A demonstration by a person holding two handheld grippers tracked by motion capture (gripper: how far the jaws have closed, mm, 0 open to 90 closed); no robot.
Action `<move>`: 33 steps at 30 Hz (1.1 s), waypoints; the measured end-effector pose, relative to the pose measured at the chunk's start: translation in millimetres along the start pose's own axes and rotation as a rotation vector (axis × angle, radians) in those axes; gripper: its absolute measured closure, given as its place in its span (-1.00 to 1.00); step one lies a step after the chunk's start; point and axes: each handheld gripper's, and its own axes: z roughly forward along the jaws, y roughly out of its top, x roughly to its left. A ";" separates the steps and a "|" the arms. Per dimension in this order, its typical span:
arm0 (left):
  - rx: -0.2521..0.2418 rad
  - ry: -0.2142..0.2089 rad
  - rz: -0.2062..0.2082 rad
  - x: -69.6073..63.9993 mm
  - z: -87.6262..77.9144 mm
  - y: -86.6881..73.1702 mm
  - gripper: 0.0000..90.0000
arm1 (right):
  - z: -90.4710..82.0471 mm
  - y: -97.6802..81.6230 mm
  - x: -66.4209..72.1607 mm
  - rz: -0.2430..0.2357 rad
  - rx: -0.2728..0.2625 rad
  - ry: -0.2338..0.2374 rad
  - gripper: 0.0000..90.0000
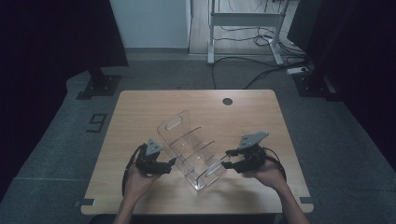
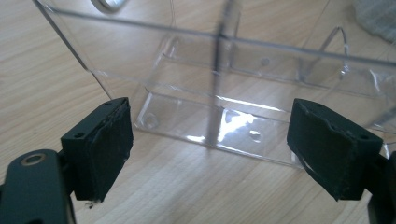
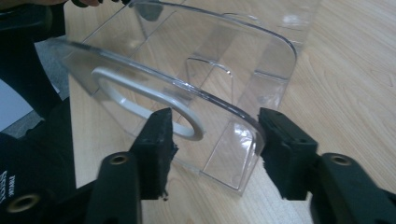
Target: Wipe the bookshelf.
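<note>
On the wooden table, a clear rack sits between both open tools.

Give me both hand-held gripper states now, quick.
Left hand-held gripper: open, holding nothing, aimed at the clear plastic rack.
Right hand-held gripper: open, jaws either side of the rack's end panel, not clamped.

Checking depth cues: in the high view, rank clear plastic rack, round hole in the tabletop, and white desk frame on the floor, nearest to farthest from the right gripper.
1. Clear plastic rack, just left of the right gripper.
2. Round hole, at the table's far edge.
3. White desk frame, on the floor beyond the table.
</note>
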 end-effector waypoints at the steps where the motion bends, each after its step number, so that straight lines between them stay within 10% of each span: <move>1: 0.003 -0.004 0.005 -1.6 1.2 0.2 -0.69 | -0.5 0.0 0.6 -0.002 0.001 0.002 0.14; 24: 0.056 0.002 0.010 -7.0 10.0 -4.0 -0.65 | 10.1 3.0 20.3 -0.032 -0.010 0.063 0.78; 33: -0.014 -0.044 -0.067 9.2 -14.7 -7.0 -0.68 | 17.6 8.3 26.4 -0.037 -0.008 0.057 0.83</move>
